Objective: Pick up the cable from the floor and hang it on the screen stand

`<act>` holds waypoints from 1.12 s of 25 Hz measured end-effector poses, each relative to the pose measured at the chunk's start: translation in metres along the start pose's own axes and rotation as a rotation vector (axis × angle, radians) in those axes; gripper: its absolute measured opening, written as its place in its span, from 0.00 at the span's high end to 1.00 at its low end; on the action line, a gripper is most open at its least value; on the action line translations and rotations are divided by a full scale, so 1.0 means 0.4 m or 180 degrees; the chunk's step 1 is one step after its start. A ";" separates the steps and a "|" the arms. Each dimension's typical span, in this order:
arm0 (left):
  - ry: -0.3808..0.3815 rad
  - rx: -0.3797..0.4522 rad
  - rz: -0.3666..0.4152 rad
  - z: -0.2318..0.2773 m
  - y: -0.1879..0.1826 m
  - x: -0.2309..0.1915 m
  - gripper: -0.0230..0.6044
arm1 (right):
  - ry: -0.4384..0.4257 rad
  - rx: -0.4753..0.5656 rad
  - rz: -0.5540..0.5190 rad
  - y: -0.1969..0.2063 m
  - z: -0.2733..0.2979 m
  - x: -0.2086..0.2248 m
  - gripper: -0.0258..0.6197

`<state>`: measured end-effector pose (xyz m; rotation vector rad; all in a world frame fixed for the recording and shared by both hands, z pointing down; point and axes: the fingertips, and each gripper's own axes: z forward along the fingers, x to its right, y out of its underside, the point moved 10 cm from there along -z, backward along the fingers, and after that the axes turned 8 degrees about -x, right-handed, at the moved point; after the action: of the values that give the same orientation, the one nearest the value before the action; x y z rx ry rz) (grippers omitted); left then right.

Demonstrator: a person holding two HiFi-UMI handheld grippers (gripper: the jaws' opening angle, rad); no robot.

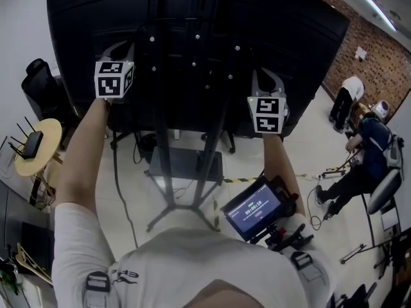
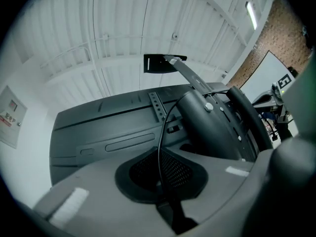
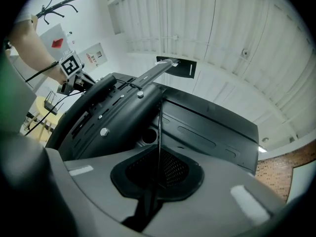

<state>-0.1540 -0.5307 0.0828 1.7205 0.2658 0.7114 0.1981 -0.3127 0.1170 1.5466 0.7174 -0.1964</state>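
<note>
Item: cable (image 2: pixel 160 132), thin, black

Location: raised at the back of the screen (image 1: pixel 282 37) and held by both grippers; it cannot be made out in the head view against the dark panel

Left gripper (image 2: pixel 163 194): jaws clenched on the cable. It leaves the seam between them, runs away along their line, then bends to the right towards the top of the mount bracket (image 2: pixel 212 125)

Right gripper (image 3: pixel 155 189): jaws likewise pinched on the cable (image 3: pixel 159 132). The strand rises straight ahead from the seam to the edge of the mount bracket (image 3: pixel 113 115), which sits to that gripper's left

Governing relation: the bracket, carried on the screen stand (image 1: pixel 164 172), lies between the two grippers, one on either side of the uprights. The cable's long axis appears to run from one grip, across the bracket, to the other; it is straight on the right and slightly bowed on the left

Nearer hand: neither clearly, by judgement, though the right strand meets the bracket more directly

Assessment: the cable appears to be laid over the bracket, but whether it is seated there cannot be told; letting go safely depends on that
</note>
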 end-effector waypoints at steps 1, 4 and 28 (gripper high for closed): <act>0.0016 0.0028 0.0008 -0.001 0.004 0.004 0.93 | -0.0009 0.0007 0.0010 0.001 0.001 -0.004 0.91; 0.0111 0.0123 -0.0013 -0.005 0.019 0.027 0.93 | -0.0035 0.0037 0.0050 0.005 0.003 -0.015 0.91; 0.0329 0.0503 -0.0681 -0.050 0.068 0.081 0.93 | -0.0281 0.0172 0.0473 0.023 0.001 -0.043 0.89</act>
<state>-0.1454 -0.5052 0.1210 1.7738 0.5823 0.6355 0.1900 -0.3182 0.1339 1.6253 0.5293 -0.1729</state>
